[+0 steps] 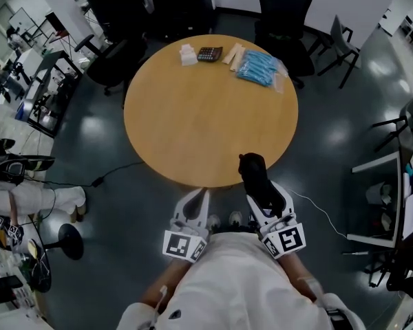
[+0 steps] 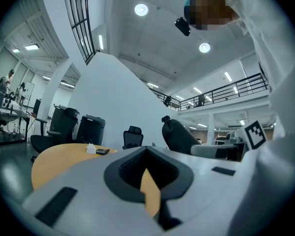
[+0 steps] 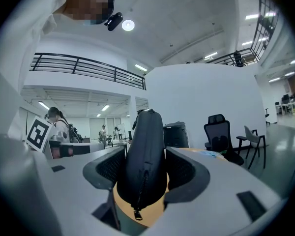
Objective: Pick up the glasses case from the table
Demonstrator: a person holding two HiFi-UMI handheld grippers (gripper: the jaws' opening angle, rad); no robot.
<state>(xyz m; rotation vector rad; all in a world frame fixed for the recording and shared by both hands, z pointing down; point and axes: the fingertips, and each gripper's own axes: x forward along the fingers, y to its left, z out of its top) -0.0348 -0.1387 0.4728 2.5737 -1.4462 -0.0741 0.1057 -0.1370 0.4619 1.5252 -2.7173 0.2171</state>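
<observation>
The black zippered glasses case is held upright between the jaws of my right gripper, just off the near edge of the round wooden table. In the right gripper view the case fills the gap between the two jaws, zipper pull hanging at the bottom, and the right gripper is shut on it. My left gripper hovers beside it, near the table's front edge, with its jaws together and nothing in them. Only a sliver of table shows past the left gripper in its own view.
At the table's far side lie a black calculator, a small white object, a blue packet and a pale strip beside it. Black office chairs ring the far side. A cable runs over the grey floor at the left.
</observation>
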